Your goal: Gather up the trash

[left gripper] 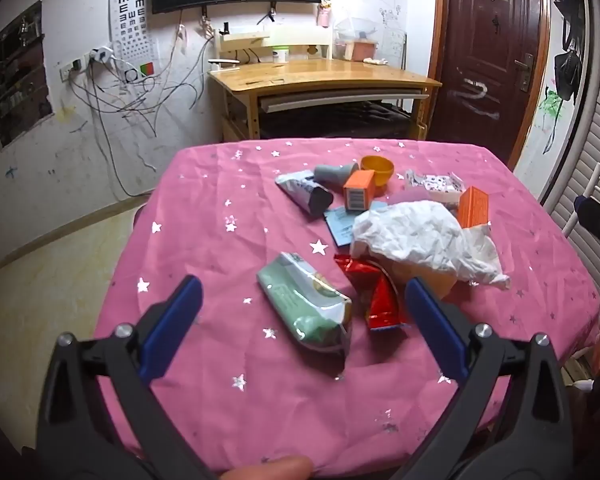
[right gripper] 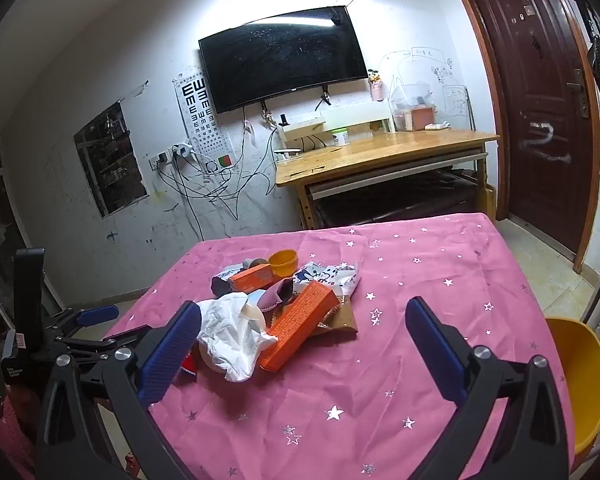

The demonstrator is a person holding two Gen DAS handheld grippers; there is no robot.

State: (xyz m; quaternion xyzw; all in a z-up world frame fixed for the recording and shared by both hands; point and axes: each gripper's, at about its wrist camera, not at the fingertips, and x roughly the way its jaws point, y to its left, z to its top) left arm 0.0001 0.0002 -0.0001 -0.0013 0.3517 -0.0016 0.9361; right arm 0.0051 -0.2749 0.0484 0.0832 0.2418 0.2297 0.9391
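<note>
A pile of trash lies on the pink star-print tablecloth (left gripper: 228,400). In the left wrist view a green foil packet (left gripper: 306,300) lies nearest, between the fingers of my open, empty left gripper (left gripper: 300,312). A red wrapper (left gripper: 382,300), a crumpled white plastic bag (left gripper: 420,240), two orange boxes (left gripper: 360,190), a silver-grey packet (left gripper: 304,192) and an orange bowl (left gripper: 377,169) lie beyond. My right gripper (right gripper: 300,340) is open and empty, with the white bag (right gripper: 232,332) and a long orange box (right gripper: 300,326) just ahead of its left finger.
A wooden desk (left gripper: 320,76) stands behind the table, a dark door (left gripper: 488,52) at the right. A yellow chair (right gripper: 580,380) sits by the table's right edge. My left gripper (right gripper: 80,320) shows at the left of the right wrist view.
</note>
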